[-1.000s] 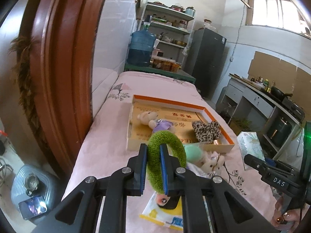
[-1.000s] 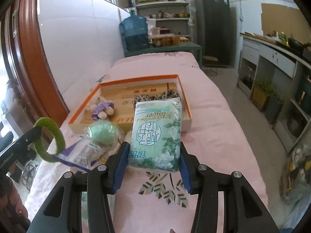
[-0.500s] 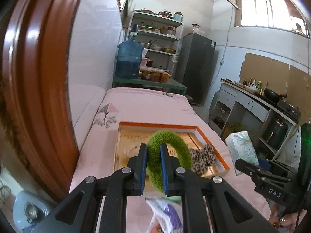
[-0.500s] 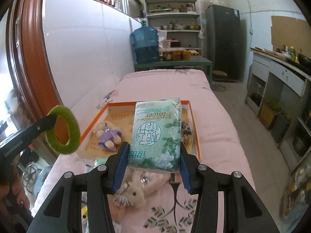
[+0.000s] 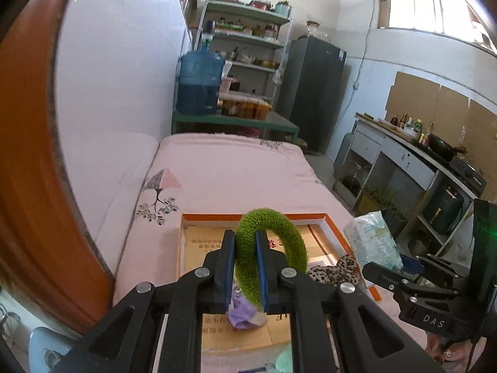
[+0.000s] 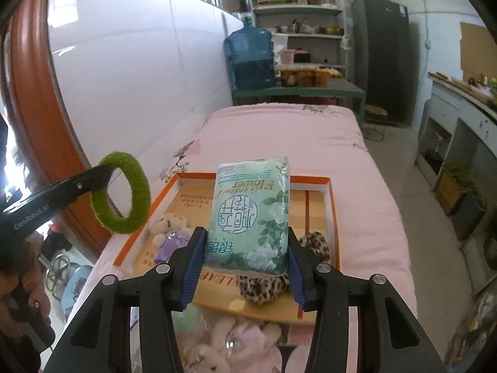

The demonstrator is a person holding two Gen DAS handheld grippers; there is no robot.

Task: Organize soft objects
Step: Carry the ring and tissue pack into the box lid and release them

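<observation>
My left gripper (image 5: pixel 245 267) pinches the green fuzzy ring (image 5: pixel 273 248); my right gripper (image 6: pixel 247 269) clamps the tissue pack (image 6: pixel 251 214). Both hang over the orange-rimmed box (image 6: pixel 332 217) at twelve o'clock, ready for dropping in.

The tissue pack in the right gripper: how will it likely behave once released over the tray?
The tissue pack is probably soft and light: the right gripper holds it upright by its lower part alone without sagging. Its glossy wrapper looks slippery, so it may slide. Dropped into the orange-rimmed tray, it will likely flop flat, not roll, perhaps onto the leopard-print item.
</observation>
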